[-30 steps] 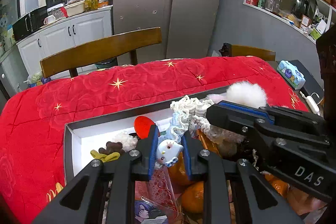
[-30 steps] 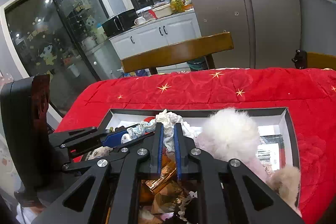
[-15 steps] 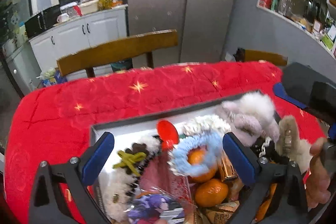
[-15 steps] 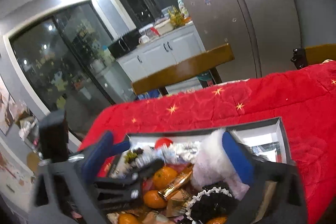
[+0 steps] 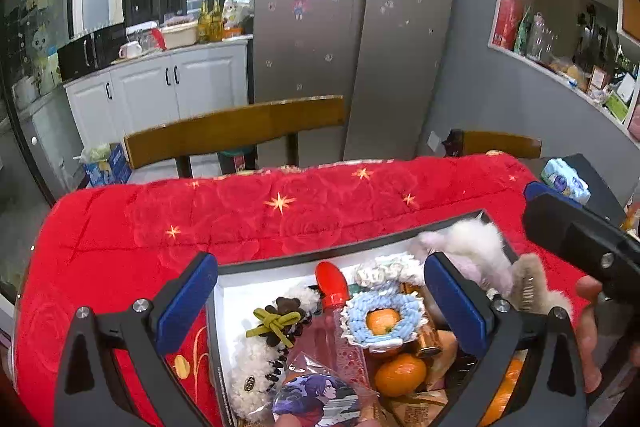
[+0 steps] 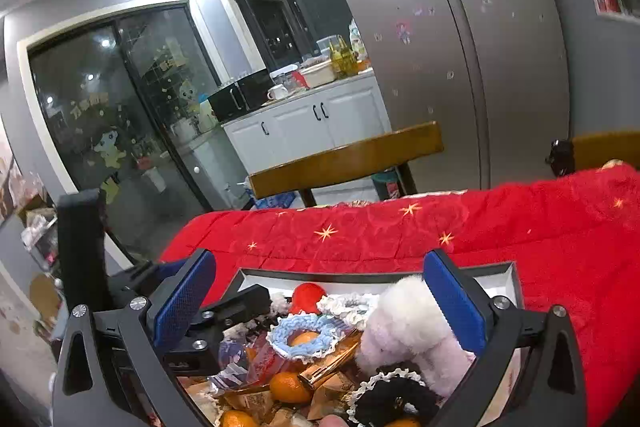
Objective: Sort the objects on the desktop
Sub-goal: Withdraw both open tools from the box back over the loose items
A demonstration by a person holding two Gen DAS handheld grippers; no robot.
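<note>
Kitchen backdrop, red quilted cloth on table. Left gripper and right gripper both spread wide, holding nothing, above the grey box. Inside it: crocheted blue scrunchie ringing a tangerine, fluffy white pompom, red glossy cap.

Both wrist views looking forward and down, close over the gray box, sharing the blue scrunchie, red quilt and fridge.
</note>
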